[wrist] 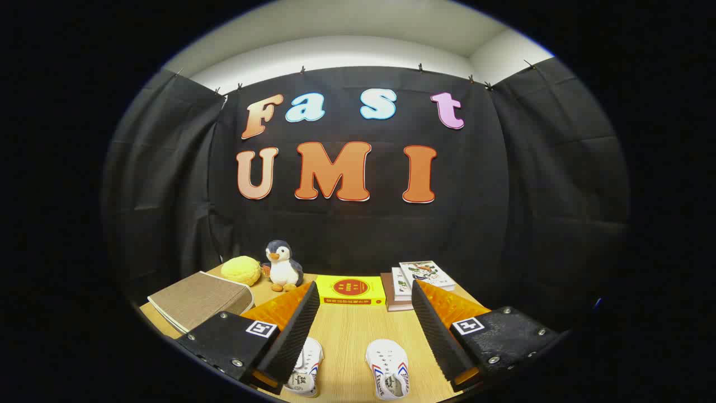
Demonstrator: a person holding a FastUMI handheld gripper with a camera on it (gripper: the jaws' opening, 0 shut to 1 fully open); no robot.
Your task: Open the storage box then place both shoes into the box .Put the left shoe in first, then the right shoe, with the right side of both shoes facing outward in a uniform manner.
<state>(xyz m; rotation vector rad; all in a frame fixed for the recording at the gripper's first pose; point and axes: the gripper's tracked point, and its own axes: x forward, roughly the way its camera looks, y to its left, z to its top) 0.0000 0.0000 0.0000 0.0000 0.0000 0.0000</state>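
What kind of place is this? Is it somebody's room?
Probably a small staged booth, not a real room: black cloth walls surround one wooden table set with books, a toy penguin and two shoes. The gripper is open.

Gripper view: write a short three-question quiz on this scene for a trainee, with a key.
1. True or false: the tongs are shut on a shoe.
2. Which thing lies straight beyond the tongs on the table? A) the yellow book B) the toy penguin C) the brown box
3. Fill in: two white shoes lie below the tongs, the right-hand shoe in the gap and the left-hand shoe partly hidden under a ____.

Key: 1 false, they are open and hold nothing. 2 A. 3 finger.
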